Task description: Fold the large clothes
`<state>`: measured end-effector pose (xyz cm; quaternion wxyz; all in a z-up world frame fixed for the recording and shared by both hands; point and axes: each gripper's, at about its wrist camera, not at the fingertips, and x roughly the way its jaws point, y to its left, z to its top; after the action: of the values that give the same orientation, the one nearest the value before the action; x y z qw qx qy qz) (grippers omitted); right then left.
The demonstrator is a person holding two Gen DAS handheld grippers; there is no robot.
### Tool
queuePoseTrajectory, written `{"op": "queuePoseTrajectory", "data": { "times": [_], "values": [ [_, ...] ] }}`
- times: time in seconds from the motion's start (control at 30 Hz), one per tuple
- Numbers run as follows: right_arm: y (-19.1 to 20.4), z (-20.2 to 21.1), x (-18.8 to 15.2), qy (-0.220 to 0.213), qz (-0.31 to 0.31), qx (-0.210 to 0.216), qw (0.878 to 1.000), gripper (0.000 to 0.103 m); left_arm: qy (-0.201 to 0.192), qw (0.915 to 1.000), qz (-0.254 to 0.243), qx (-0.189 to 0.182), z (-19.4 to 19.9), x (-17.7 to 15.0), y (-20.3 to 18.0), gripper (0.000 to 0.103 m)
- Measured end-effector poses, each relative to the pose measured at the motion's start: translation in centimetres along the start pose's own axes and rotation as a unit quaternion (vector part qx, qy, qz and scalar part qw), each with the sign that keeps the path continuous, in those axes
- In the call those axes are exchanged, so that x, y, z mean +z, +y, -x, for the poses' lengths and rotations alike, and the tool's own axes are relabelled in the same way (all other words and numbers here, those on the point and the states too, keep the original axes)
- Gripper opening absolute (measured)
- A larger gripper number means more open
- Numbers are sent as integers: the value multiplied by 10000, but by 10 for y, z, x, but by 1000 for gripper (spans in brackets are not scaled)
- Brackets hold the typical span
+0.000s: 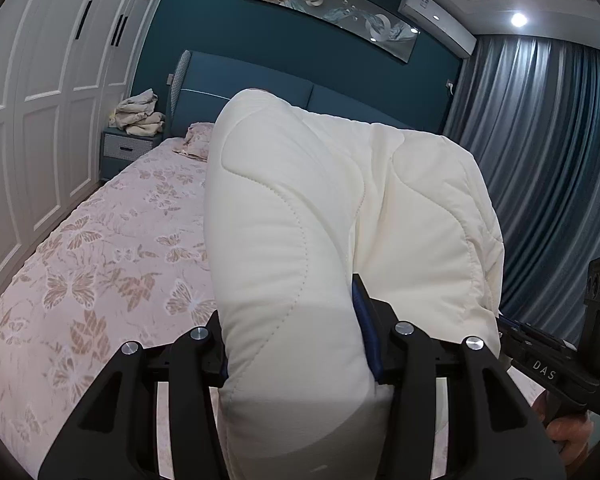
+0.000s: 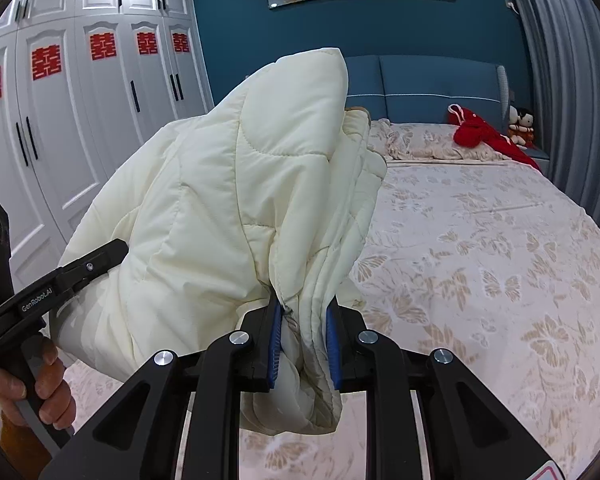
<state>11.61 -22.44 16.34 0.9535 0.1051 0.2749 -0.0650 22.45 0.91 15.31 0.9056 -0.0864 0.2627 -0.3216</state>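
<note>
A cream quilted puffer jacket (image 1: 332,216) is held up above the bed (image 1: 100,264), bunched between both grippers. The left gripper (image 1: 300,340) clamps a thick padded fold of it: the fabric fills the whole gap between the two fingers, and a blue pad (image 1: 365,328) presses into its right side, while the rest of the jacket billows upward and to the right. The right gripper (image 2: 303,344) pinches several stacked layers of the jacket's edge between its blue pads (image 2: 275,344), with the fabric hanging below the fingers and the bulk rising up and to the left. The butterfly-patterned bedspread (image 2: 480,264) lies beneath. A red garment (image 2: 484,136) rests near the headboard (image 2: 432,80), well apart from the jacket.
</note>
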Motion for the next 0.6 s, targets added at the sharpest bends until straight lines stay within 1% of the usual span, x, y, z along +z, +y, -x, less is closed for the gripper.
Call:
{"op": "queuePoseTrajectory", "data": {
  "times": [0.13, 0.23, 0.37, 0.6],
  "values": [
    [3, -28, -1, 52, 46, -22, 10000, 19, 42, 10000, 38, 24, -25, -2, 20, 46],
    [2, -53, -7, 212, 25, -42, 9998, 19, 187, 9998, 64, 76, -45, -8, 34, 46],
    [-3, -89, -24, 513, -37, -53, 9987, 19, 463, 9987, 134, 155, -76, -28, 53, 46],
    [-10, -146, -68, 1102, -124, -82, 9938, 19, 941, 9944, 364, 306, -114, -72, 83, 46]
  ]
}}
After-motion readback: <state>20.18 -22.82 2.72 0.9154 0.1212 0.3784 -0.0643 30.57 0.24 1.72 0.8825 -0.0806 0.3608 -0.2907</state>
